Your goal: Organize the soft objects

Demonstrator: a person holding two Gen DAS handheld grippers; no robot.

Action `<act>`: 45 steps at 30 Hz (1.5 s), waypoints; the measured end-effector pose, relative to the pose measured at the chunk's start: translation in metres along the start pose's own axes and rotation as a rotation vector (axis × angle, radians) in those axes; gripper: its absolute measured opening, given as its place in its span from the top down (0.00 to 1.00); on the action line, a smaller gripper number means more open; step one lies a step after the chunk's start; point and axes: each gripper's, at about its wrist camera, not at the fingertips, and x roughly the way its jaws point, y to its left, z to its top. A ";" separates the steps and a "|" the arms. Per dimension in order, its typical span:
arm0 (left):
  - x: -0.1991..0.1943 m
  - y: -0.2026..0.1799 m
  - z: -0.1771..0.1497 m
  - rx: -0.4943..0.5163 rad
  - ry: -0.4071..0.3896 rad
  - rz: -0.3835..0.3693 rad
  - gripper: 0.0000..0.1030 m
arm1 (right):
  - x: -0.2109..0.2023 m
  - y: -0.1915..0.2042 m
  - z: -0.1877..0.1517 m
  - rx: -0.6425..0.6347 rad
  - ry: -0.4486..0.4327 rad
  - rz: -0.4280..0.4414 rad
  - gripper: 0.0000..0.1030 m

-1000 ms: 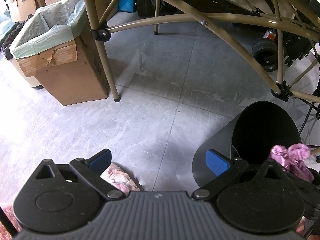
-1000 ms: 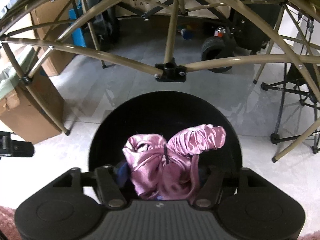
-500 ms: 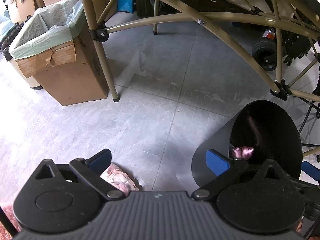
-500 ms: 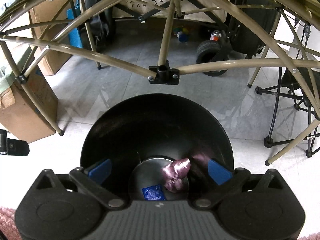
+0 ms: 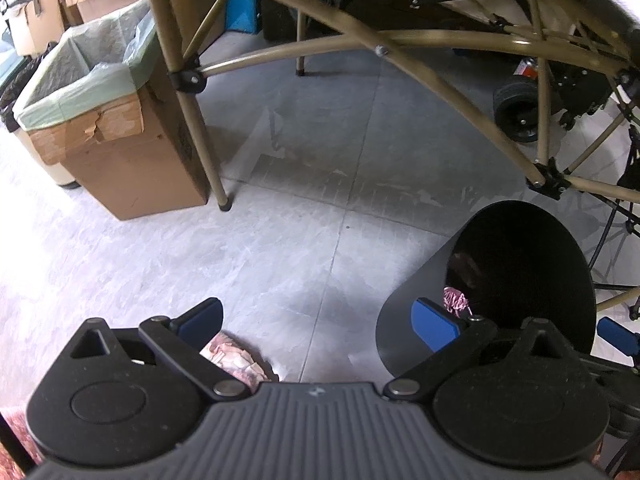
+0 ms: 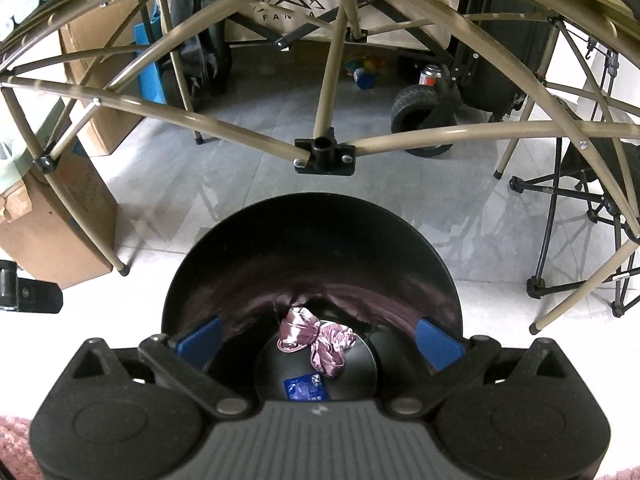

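The grey tiled floor [image 5: 304,208] carries a black bin [image 5: 416,304], a lined cardboard box [image 5: 132,172], frame legs [image 5: 208,160] and a patterned cloth [image 5: 234,360].

left gripper [image 5: 316,322]: jaws wide, nothing between pads, pointing steeply down | right gripper [image 6: 320,338]: jaws spread fully after just opening, nothing gripped, pointing steeply down

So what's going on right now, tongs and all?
Right tongs just opened, empty, over the black bin. Pink satin cloth lies at bin bottom. Left tongs open, empty. Nothing in the way.
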 end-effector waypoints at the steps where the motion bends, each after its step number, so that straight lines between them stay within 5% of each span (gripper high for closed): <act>1: -0.002 0.000 0.000 0.003 -0.008 -0.004 0.01 | -0.001 0.000 0.000 0.000 -0.004 0.003 0.00; 18: -0.051 -0.026 -0.006 0.054 -0.184 -0.061 0.00 | -0.056 -0.022 0.007 0.010 -0.176 0.018 0.00; 40: -0.137 -0.088 -0.005 0.136 -0.435 -0.191 0.00 | -0.171 -0.088 0.042 0.046 -0.675 0.019 0.00; 45: -0.151 -0.105 0.011 0.157 -0.498 -0.178 0.00 | -0.174 -0.105 0.069 0.064 -0.715 0.037 0.00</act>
